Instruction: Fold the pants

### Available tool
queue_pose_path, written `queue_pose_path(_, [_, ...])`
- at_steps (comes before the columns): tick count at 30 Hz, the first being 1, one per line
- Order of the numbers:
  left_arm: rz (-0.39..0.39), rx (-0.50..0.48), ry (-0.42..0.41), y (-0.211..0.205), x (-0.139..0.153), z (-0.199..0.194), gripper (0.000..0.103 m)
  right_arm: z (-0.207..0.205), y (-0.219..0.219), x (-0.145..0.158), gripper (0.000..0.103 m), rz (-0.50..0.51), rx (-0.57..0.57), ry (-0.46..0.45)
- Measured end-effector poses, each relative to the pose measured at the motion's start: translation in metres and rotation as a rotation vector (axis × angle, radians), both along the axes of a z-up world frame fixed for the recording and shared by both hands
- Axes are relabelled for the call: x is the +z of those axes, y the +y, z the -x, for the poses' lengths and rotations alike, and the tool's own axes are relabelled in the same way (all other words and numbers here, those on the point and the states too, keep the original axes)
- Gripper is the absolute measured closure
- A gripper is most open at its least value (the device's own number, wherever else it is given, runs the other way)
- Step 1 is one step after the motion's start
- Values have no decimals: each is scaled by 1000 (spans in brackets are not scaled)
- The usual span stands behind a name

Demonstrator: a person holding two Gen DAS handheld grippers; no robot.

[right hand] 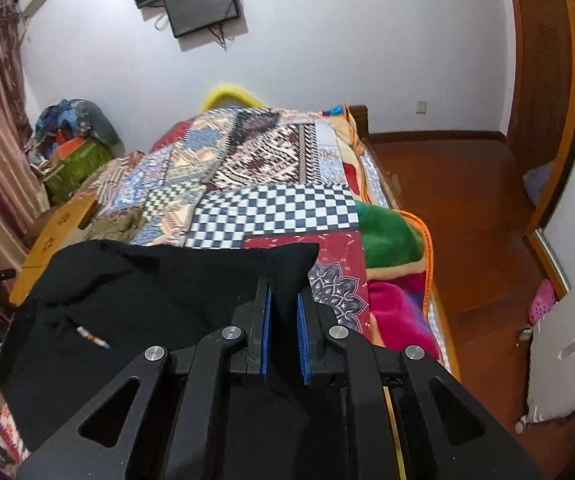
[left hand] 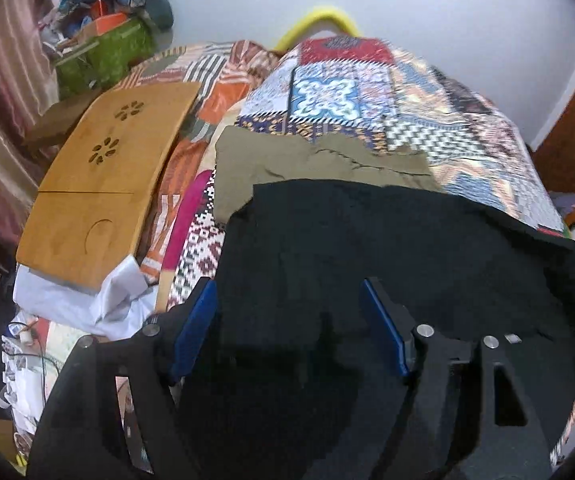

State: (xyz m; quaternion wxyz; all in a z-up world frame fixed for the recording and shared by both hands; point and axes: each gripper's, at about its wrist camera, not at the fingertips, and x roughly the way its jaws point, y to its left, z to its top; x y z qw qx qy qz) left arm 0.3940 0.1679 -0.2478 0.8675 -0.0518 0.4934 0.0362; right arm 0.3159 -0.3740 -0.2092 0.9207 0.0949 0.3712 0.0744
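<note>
Black pants [left hand: 367, 240] lie on the patchwork bed, near its front. In the left wrist view my left gripper [left hand: 289, 296] is open, its blue pads [left hand: 195, 320] wide apart just above the black fabric. In the right wrist view my right gripper [right hand: 285, 300] is shut on a corner of the black pants [right hand: 147, 292], which sticks up between the blue pads [right hand: 265, 320]. A drawstring tip [right hand: 93, 338] shows on the fabric. A khaki garment [left hand: 307, 168] lies beyond the pants.
A wooden lap tray [left hand: 103, 168] lies on the bed's left side. A green box with piled clothes [left hand: 103, 40] stands at the back left. The wood floor [right hand: 467, 220] and bed edge are on the right. A pillow [right hand: 563, 360] leans at the far right.
</note>
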Motion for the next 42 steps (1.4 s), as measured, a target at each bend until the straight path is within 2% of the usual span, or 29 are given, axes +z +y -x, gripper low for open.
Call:
queue_pose_path(9, [120,58,121,34,-64,-86,30,-33,-12,-29,93,-4,-55,52])
queue_pose_path(14, [210,63,177,44,-88,-112,30,-43,-14,-39,93,2,-63,71])
queue_pose_path(16, [275,73,198,48,-99,-121,29,-45,-15,-43,93,3,-62,78])
queue_pose_path(19, [295,77,182,47,-104,-127,30,-48,-14,-47,93,6,-54,90])
queue_pose_path(21, [274,64,169,43,-102,-129,35,-50,-12,-48,93,9,-48,95])
queue_pose_path(22, [258,57,164,40,-100,-129,40,-50,-12,-48,93,9,-45,97])
queue_pose_path(23, [248,50,158,37,-98,-129,49,-52,-11,-47,93,10,-43,98])
queue_pose_path(25, [212,34,140,30,-91,-126,57,-53,-11,-45,93,9,-41,96])
queue_pose_path(26, [192,32,133,28,-89,-126,69,-54,-10,-43,93,7,-41,94])
queue_pose_path(27, [148,25,123,24,-83,-124,76,-54,-10,-41,93,6,-41,91])
queue_pose_path(29, [136,18,112,23,-74,-121,91,-54,-9,-35,93,6,-40,80])
queue_pose_path(31, [137,26,79,24,-60,-114,92,-53,-7,-28,93,12,-41,66])
queue_pose_path(34, [96,11,15,20,-34,-100,92,-50,-8,-11,93,15,-52,34])
queue_pose_path(42, [68,-18,-126,17,38,-45,92,-29,-8,51,93,13,-74,-116])
